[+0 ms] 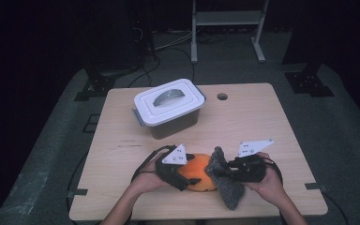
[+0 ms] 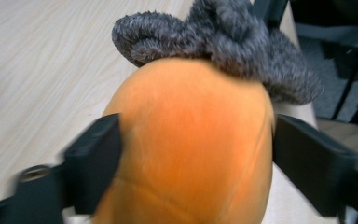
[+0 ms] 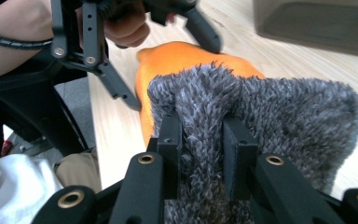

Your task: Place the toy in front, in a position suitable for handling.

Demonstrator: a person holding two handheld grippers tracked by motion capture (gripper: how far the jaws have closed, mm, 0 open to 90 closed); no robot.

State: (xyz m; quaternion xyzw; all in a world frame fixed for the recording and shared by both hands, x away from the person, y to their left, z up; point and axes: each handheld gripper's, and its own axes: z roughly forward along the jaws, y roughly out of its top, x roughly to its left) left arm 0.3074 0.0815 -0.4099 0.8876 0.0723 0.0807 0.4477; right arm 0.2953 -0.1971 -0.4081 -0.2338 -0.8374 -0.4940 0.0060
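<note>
High view: orange plush (image 1: 198, 172) lies near the table's (image 1: 243, 117) front edge, about mid-width, w/ grey fuzzy cloth (image 1: 225, 180) draped against its right side and trailing toward the front edge. Left gripper (image 1: 183, 176) sits on the plush's left side, right gripper (image 1: 218, 171) on the cloth, both hands close in, so neither is nearer overall: left owns the plush, right owns the cloth. Left gripper view: plush (image 2: 191, 144) sits between the two black jaws, long axis running away from the gripper, cloth (image 2: 223, 42) capping its far end; jaws flank it on both sides, touching or close to it, can't tell if they press, reads as a loose straddle, not a firm grip. Right gripper view: jaws clenched tight on a fold of cloth (image 3: 205, 140), plush (image 3: 186, 56) just beyond, left gripper (image 3: 168, 51) at the far side. White-lidded storage box (image 1: 168, 108) stands toward the table's back-left, lid on, well apart. Judgement: next move turns on the cloth going over/off the plush along its long axis, right gripper pulling, left steadying.
</note>
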